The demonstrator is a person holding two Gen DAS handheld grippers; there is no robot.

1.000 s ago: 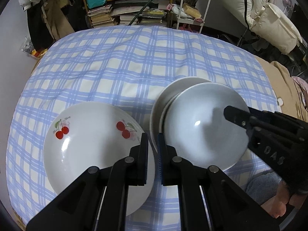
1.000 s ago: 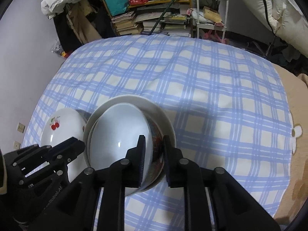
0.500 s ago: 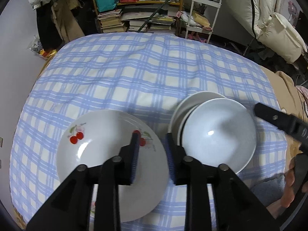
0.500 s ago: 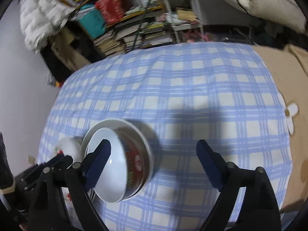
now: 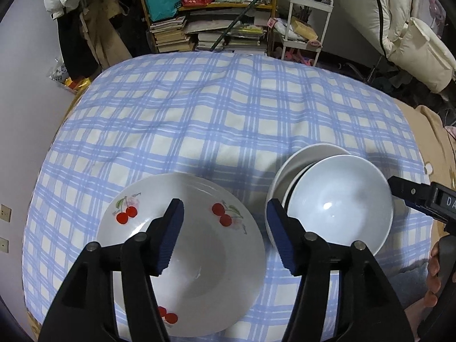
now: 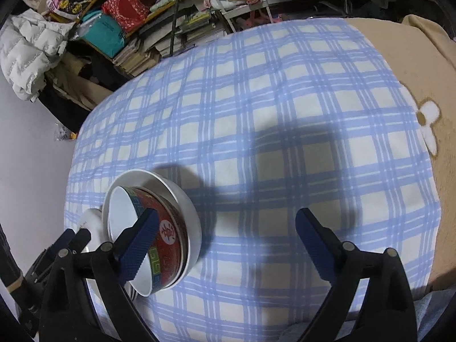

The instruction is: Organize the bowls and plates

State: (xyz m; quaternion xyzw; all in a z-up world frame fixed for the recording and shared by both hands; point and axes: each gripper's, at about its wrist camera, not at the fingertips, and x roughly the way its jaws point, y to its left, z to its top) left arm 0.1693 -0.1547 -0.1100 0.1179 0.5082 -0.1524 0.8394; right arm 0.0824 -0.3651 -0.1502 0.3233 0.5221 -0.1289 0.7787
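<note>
Plates and bowls sit near the front edge of a bed covered by a blue checked blanket (image 5: pixel 216 119). Toward the front left corner lies a cherry plate (image 5: pixel 199 245), with the left gripper (image 5: pixel 225 233) above it, jaws just opening and holding nothing. Just beside it, a red-patterned bowl (image 6: pixel 168 239) nests tilted in a white bowl (image 6: pixel 188 208). The right gripper (image 6: pixel 225 245) hangs over bare blanket, jaws just spread wide, empty. Cluttered shelves (image 5: pixel 216 20) stand beyond the far edge.

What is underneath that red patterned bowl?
The red patterned bowl sits nested in a plain white bowl, which rests on the checked cloth. Anything between or beneath them is hidden.
</note>
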